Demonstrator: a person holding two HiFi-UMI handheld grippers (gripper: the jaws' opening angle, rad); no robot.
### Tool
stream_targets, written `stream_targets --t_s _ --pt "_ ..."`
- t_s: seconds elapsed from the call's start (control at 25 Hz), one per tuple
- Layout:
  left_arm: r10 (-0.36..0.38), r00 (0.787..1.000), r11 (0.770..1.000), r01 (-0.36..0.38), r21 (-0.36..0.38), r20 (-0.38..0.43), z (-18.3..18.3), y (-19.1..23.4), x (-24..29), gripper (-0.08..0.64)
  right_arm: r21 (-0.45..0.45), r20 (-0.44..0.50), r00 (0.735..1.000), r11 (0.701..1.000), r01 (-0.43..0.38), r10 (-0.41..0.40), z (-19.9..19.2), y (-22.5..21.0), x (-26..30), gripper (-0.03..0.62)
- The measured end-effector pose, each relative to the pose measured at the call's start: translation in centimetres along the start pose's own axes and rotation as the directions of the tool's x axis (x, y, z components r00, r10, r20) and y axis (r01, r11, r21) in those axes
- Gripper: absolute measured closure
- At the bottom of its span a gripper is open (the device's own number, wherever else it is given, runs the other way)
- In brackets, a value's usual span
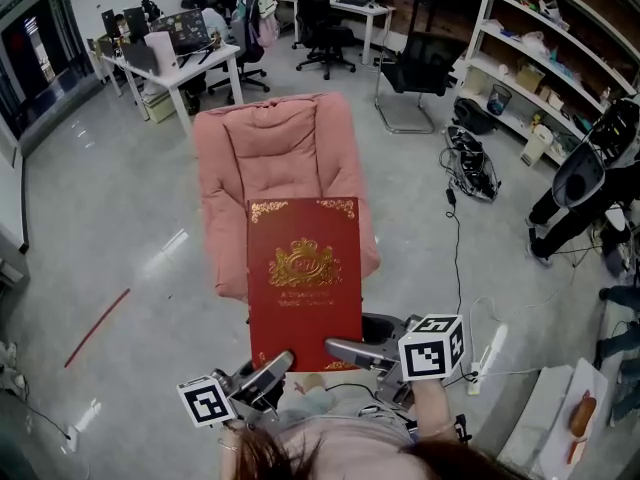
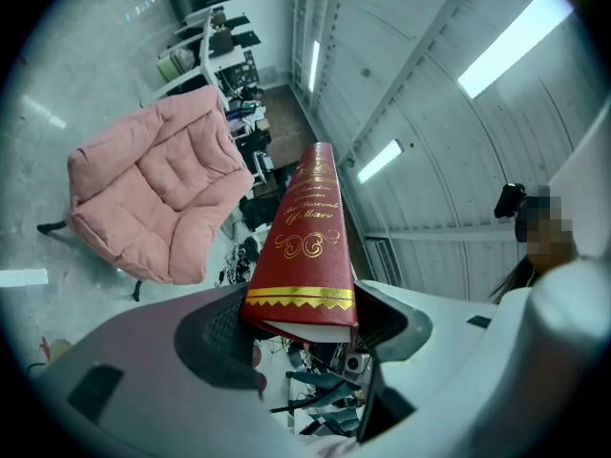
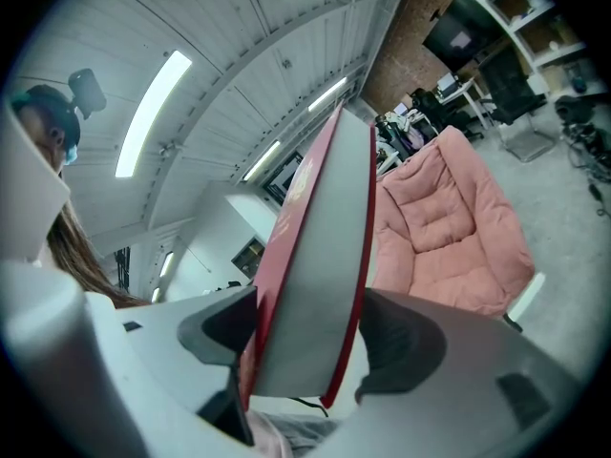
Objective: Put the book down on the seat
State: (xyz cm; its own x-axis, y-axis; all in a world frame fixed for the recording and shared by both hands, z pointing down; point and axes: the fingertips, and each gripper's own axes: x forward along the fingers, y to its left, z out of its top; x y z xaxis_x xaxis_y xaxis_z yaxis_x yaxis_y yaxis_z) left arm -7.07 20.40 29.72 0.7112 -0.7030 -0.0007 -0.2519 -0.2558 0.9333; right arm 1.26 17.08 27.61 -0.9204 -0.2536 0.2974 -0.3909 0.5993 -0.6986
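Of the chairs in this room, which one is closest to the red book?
The pink cushioned chair, directly ahead of the red book and overlapped by it in the head view; the black office chairs stand far behind it.

Both grippers are held low, close in front of the person's chest, side by side and pointing forward. The left gripper (image 1: pixel 272 368) has its jaws closed on the near left corner of the book (image 1: pixel 303 278), one pad against each cover at the spine. The right gripper (image 1: pixel 348 349) clamps the near right corner the same way, across the page edge, and sits slightly further forward. Each one's marker cube faces upward, on its outer side.
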Motion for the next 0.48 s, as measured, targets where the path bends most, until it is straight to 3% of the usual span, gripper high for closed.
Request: stream_targets --t_s 0.08,0.24,0.48 --pt "0.001 1.0 1.0 -0.001 -0.017 0.0 0.6 0.6 -0.2 0.281 0.002 -0.002 1.0 1.0 0.005 -0.005 0.3 -0.1 0.8 0.262" --pt "0.006 1.0 1.0 -0.005 0.024 -0.019 1.8 1.5 -0.2 0.281 0.01 -0.009 1.0 1.0 0.012 -0.012 0.3 -0.8 2.0 0.262" --pt "-0.002 1.0 1.0 0.002 0.0 -0.003 2.4 2.4 0.0 0.281 0.008 -0.018 1.0 1.0 0.015 -0.015 0.6 -1.5 3.1 0.262"
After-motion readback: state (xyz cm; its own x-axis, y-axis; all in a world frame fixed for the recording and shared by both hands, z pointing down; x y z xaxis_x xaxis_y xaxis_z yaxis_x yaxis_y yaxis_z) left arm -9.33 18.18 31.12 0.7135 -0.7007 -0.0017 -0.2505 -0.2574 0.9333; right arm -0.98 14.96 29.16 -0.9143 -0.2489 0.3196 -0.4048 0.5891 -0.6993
